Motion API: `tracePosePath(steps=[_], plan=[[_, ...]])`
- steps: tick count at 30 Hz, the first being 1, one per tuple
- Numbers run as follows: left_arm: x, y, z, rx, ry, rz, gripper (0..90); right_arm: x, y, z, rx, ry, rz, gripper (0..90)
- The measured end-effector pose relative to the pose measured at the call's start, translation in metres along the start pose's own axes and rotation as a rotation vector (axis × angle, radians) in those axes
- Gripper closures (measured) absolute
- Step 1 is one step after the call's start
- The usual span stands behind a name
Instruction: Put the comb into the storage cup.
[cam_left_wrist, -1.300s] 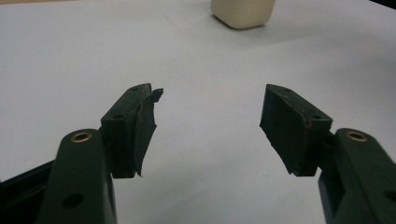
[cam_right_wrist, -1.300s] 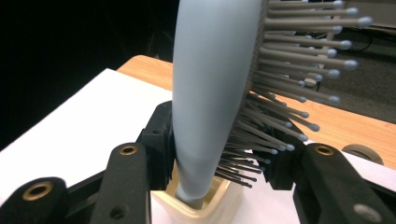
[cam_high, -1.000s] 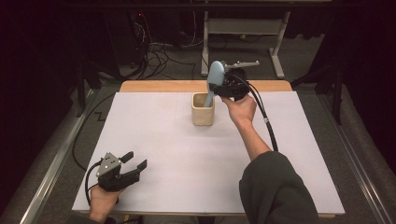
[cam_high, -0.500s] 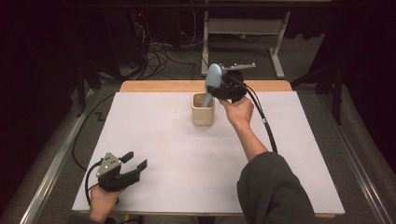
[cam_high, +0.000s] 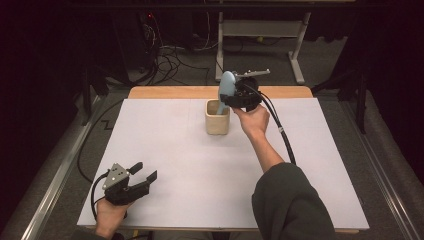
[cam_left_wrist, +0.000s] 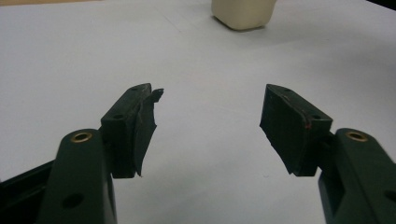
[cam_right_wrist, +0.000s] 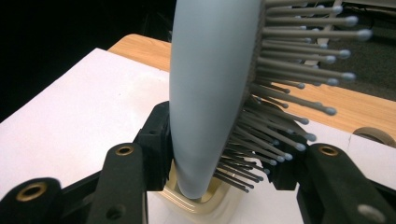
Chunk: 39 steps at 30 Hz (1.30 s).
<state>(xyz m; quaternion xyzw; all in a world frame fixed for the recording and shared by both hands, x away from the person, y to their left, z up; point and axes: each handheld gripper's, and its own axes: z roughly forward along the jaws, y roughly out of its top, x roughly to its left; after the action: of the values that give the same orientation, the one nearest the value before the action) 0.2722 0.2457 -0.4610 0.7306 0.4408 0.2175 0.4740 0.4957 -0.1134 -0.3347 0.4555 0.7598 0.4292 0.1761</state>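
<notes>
The pale blue hairbrush stands upright with its handle end down inside the cream cup, which sits on the white counter toward its far edge, roughly midway across. The brush head rises above the cup's rim. The right gripper is just beside the cup, on its right and level with the brush above the rim. In the right gripper view its jaws bracket the hairbrush: the left jaw lies against the smooth back, the right jaw sits among the bristles, and the cup shows right below them. The jaws have just been opening a little with the brush between them, and they stand only slightly parted around it; whether the pads press on it cannot be told. The left gripper rests on the counter well away from the cup, toward the near left corner, its jaws wide apart with nothing between them; from it, the cup sits far ahead
</notes>
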Motion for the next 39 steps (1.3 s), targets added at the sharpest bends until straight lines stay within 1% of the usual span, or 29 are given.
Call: tracePosePath(steps=[3, 10, 16, 26, 29, 32, 35, 39], plan=[[0.0, 0.0, 0.0, 0.0, 0.001, 0.0, 35.8, -0.001, -0.003, 0.001, -0.001, 0.0, 0.009, 52.0], [0.0, 0.0, 0.0, -0.001, 0.001, -0.001, 35.8, -0.006, -0.008, 0.004, 0.021, -0.009, 0.017, 51.5], [0.0, 0.0, 0.0, -0.001, 0.001, 0.0, 35.8, -0.006, -0.009, 0.005, 0.024, -0.008, 0.013, 51.1], [0.0, 0.0, 0.0, -0.003, 0.006, 0.0, 35.8, -0.006, -0.01, 0.006, 0.029, -0.011, 0.021, 48.5], [0.0, 0.0, 0.0, -0.003, 0.006, -0.002, 35.8, -0.007, -0.01, 0.006, 0.028, -0.016, 0.023, 46.9], [0.0, 0.0, 0.0, -0.003, 0.007, -0.001, 35.8, -0.009, -0.01, 0.005, 0.031, -0.011, 0.029, 45.3], [0.0, 0.0, 0.0, -0.003, 0.008, -0.002, 35.8, -0.01, -0.01, 0.004, 0.029, -0.003, 0.032, 41.1], [0.0, 0.0, 0.0, -0.003, 0.008, -0.001, 35.8, -0.008, -0.011, 0.006, 0.041, -0.022, 0.006, 37.1]])
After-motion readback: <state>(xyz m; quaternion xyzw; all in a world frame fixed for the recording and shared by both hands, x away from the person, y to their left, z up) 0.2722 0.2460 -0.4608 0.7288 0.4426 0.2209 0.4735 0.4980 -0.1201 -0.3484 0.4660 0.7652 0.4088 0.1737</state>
